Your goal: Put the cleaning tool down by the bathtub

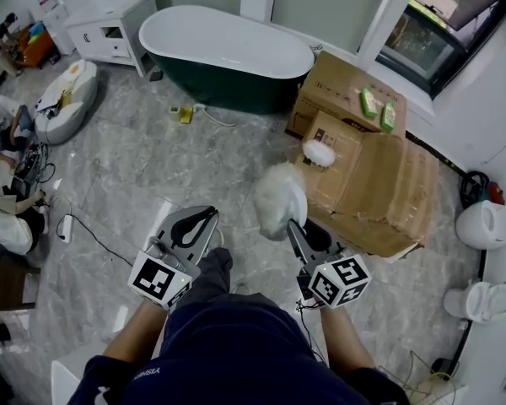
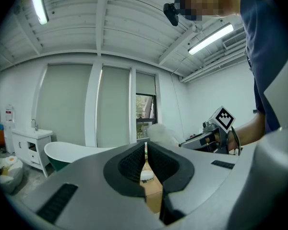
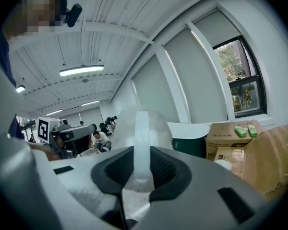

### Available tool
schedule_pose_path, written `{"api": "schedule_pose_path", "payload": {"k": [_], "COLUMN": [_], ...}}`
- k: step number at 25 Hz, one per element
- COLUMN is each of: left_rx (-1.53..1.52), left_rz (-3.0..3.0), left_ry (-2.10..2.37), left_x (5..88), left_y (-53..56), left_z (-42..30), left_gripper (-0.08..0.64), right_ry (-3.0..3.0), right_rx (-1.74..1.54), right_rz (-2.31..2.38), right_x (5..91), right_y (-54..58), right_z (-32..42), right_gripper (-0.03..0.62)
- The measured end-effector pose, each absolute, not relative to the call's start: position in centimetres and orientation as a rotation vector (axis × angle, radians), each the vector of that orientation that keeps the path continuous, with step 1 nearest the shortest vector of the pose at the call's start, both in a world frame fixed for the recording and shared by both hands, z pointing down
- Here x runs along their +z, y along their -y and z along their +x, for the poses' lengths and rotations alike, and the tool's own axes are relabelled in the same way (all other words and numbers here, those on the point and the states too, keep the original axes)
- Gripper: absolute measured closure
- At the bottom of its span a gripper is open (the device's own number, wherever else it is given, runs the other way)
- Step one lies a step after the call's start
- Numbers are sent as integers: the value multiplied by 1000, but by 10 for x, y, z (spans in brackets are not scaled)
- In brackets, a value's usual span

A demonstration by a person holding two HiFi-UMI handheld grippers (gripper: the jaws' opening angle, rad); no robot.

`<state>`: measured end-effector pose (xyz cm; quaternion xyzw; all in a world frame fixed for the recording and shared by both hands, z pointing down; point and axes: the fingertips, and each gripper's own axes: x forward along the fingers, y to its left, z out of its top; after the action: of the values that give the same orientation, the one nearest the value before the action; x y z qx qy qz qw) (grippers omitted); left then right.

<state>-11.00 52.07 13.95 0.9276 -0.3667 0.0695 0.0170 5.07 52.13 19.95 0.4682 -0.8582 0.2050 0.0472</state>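
My right gripper (image 1: 294,227) is shut on the white handle of the cleaning tool (image 1: 280,199), a fluffy white duster that sticks up above the floor in front of me. In the right gripper view the handle (image 3: 141,133) stands upright between the pads, with the fluffy head behind it. My left gripper (image 1: 209,218) hangs beside it, shut, and nothing is between its pads (image 2: 134,163). The bathtub (image 1: 228,45), white inside and dark green outside, stands farther ahead by the windows, well apart from both grippers.
Cardboard boxes (image 1: 379,184) lie right of the tub, with a small white fluffy thing (image 1: 319,152) and green packs (image 1: 369,102) on them. A white cabinet (image 1: 114,28) stands left of the tub. A toilet (image 1: 481,298) is at right; seated people (image 1: 4,226) and cables at left.
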Motion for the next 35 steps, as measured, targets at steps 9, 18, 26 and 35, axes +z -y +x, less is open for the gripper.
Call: {"api": "schedule_pose_path", "payload": {"k": [9,18,26,35], "left_rx": [221,234,235,217], "left_rz": [2871,2853,2851,2861], "left_ry": [1101,1055,1007,979], "left_x": [153,162,166,163], "left_y": [-452,-365,-298,-238], "left_z": [-125,-156,-184,-206], "left_gripper": [518,518,518,518], "right_ry": [2580,2534,2500,2482], "right_rx": [654,691,708,699], "right_rz": [1443,1469,1491,1509], "right_x": [212,220,222,218], "right_y": [-457,-377,-313,-256], "right_z": [37,7,-23,-47], "right_gripper": [500,500,500,500]}}
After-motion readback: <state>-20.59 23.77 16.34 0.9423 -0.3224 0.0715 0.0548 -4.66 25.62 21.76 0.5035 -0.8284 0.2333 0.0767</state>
